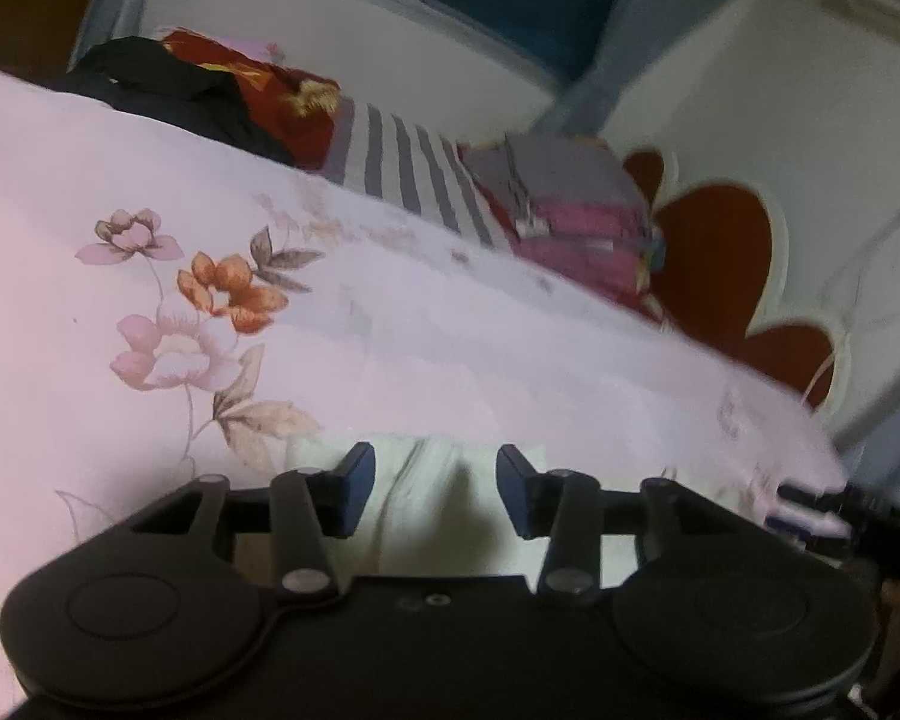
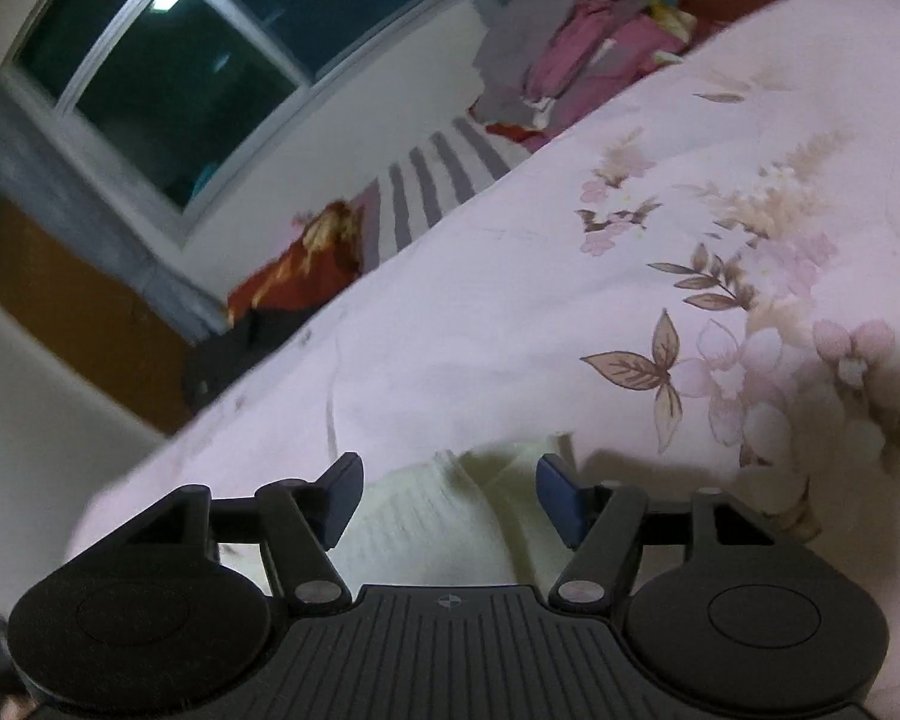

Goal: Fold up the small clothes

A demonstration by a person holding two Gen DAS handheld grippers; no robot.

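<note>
Now the small cream garment (image 1: 444, 480) (image 2: 450, 516) lies flat on the floral bedsheet (image 1: 390, 312) (image 2: 570, 276), at the near edge of both wrist views. Left gripper (image 1: 435, 489): jaws parted, cloth visible in the gap, pads clear of the fabric. Right gripper (image 2: 447, 495): jaws wider apart, ribbed cream cloth between them, not pinched. No earlier view, so only the present gap is noted. Beyond the sheet, a striped fabric (image 1: 408, 174) (image 2: 432, 180), beside it a pile of pink and grey clothes (image 1: 576, 222) (image 2: 576, 54). Red patterned cloth (image 1: 282, 96) and dark clothing (image 1: 168, 84) sit further along. Window (image 2: 168, 72) behind, image blurred
</note>
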